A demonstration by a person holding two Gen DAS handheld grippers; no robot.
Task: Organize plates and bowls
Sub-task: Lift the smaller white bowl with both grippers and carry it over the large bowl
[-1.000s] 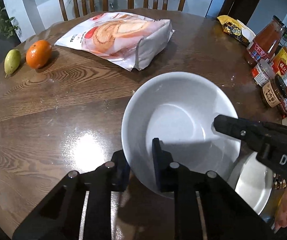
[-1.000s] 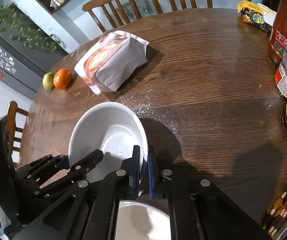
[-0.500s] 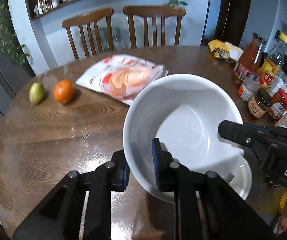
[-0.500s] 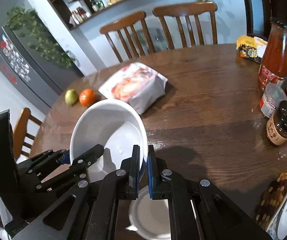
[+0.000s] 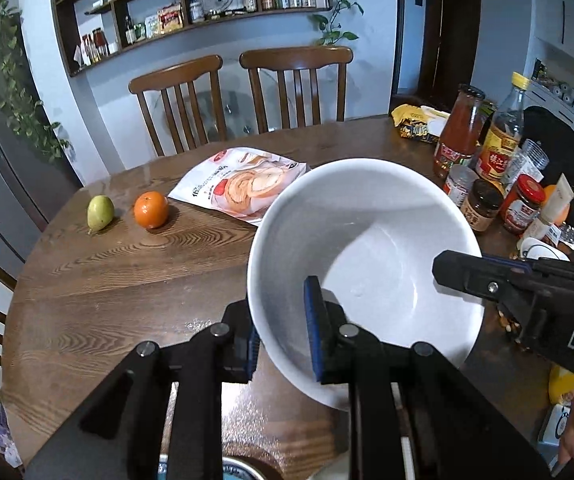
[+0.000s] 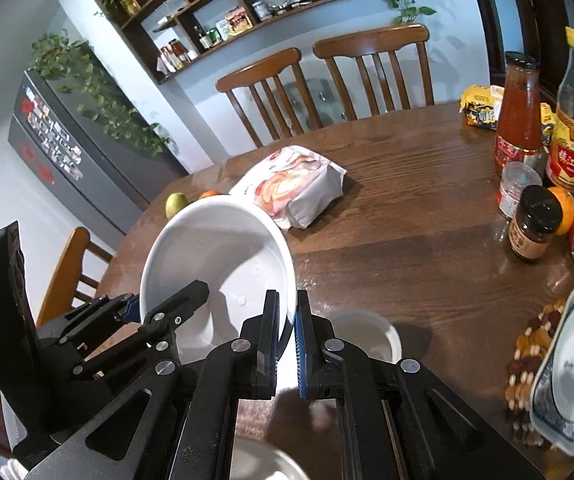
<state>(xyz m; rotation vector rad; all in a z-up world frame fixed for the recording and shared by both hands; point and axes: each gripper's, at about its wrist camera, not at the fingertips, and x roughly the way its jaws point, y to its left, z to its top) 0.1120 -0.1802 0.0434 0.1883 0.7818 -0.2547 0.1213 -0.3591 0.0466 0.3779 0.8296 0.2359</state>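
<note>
- The left hand-held gripper [image 5: 281, 330] is clamping the near rim of the white bowl [image 5: 367, 236], one finger inside, one outside.
- The right hand-held gripper [image 6: 285, 330] is pinching the bowl's opposite rim between its closed fingers.
- The bowl is hanging tilted above the wooden worktop [image 5: 127, 276], clear of its surface.
- A smaller white bowl [image 6: 367, 334] is sitting on the worktop just beneath.
- A patterned plate [image 6: 571, 376] is lying at the right edge.
</note>
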